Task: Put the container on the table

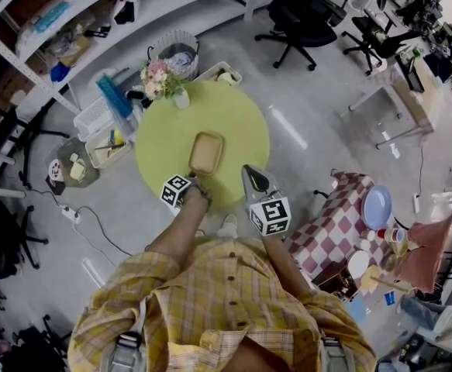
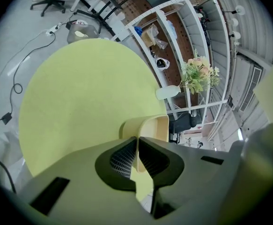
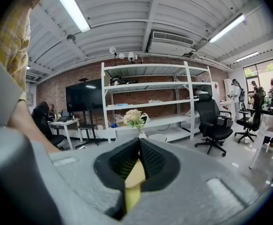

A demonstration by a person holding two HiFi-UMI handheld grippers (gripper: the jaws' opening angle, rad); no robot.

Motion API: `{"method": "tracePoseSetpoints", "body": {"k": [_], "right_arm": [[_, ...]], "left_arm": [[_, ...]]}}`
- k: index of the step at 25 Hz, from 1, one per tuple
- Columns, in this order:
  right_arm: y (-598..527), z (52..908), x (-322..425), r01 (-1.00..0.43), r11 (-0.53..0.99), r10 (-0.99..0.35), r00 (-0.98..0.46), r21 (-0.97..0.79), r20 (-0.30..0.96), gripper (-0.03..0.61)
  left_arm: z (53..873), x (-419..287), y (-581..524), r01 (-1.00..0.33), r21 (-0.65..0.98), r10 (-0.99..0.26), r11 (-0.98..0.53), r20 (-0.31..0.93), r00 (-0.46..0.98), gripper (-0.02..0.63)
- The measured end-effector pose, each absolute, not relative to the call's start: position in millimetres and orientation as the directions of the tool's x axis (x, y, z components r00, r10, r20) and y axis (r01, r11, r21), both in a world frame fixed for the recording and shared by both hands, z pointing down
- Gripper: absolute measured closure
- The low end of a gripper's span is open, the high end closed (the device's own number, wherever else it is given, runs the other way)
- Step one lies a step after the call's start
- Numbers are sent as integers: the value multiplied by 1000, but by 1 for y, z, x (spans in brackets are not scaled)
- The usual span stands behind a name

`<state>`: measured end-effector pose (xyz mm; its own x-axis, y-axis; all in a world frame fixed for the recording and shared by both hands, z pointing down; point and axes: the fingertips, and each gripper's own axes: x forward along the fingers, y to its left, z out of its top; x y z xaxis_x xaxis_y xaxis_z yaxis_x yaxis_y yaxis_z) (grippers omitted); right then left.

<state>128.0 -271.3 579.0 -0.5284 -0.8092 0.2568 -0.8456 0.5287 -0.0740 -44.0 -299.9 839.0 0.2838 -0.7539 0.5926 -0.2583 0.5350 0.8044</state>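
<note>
A shallow beige container point(image 1: 206, 152) rests on the round yellow-green table point(image 1: 237, 118), near its front edge. My left gripper point(image 1: 195, 179) reaches it from the near side. In the left gripper view the jaws point(image 2: 137, 143) are shut on the thin near wall of the container point(image 2: 150, 124), with the table point(image 2: 80, 93) spread out beyond. My right gripper point(image 1: 249, 169) hovers at the table's front right edge, apart from the container. Its jaws point(image 3: 139, 144) are shut with nothing between them; only a sliver of yellow table shows below.
A vase of flowers point(image 1: 160, 79) stands at the table's far left edge. Bins, a basket point(image 1: 174, 51) and white shelving point(image 1: 94, 22) lie beyond. A checkered table point(image 1: 338, 219) with a blue plate point(image 1: 377, 206) stands right. Office chairs point(image 1: 299, 14) are at the back.
</note>
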Motion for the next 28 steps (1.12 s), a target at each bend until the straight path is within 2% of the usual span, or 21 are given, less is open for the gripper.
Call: {"method": "tracePoseSetpoints", "body": {"k": [4,16,18,20,21,28], "right_arm": [[-272,578,131,-851,521,-814,-520,-71,258,580],[-272,581,137,-852,517,-816,-518,-75,259,580],[-270,581,135,-848,524,-811,-526,-83,257,580],[-268,580,132,-843,531,-806,-534,-86,254,580],[-267,579,131,-841,534,-806,-536,-83,252,580],[-265,575,127,-843,532,-809,-533,-76,246,580]], "left_arm": [[838,-41,-305,-209,826,-771,524,564,295,597],[835,-31,-311,-192,861,-798,472,509,322,595],[835,-30,-309,-192,860,-796,473,511,323,574],[836,-29,-308,-185,858,-793,479,514,327,514],[836,-28,-307,-181,858,-792,480,513,330,505],[833,-32,-299,-174,854,-784,491,520,338,503]]}}
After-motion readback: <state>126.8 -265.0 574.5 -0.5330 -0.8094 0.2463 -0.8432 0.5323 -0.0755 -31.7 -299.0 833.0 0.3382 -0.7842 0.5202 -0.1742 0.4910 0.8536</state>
